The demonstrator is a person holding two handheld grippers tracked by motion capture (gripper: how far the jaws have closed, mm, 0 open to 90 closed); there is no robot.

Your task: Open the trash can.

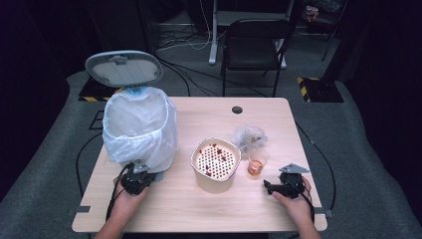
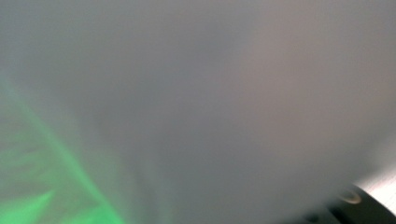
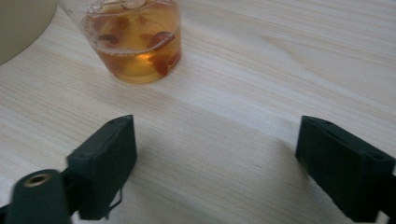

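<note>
Left gripper point(image 1: 135, 180) sits near the table's point(image 1: 209, 209) front-left corner, nose pressed into the white bag point(image 1: 140, 127) lining the bin at the left edge – jaws together; whether they pinch the bag I cannot tell, as the left gripper view is a grey blur. Right gripper point(image 3: 219, 168) rests near the front-right corner, jaws wide apart, bare wood between them. Clear cup point(image 3: 135, 39) of amber liquid with red bits stands just ahead of it, beside the perforated white bowl point(image 1: 215, 169) mid-table – crumpled plastic wrap point(image 1: 249, 135) behind the cup
</note>
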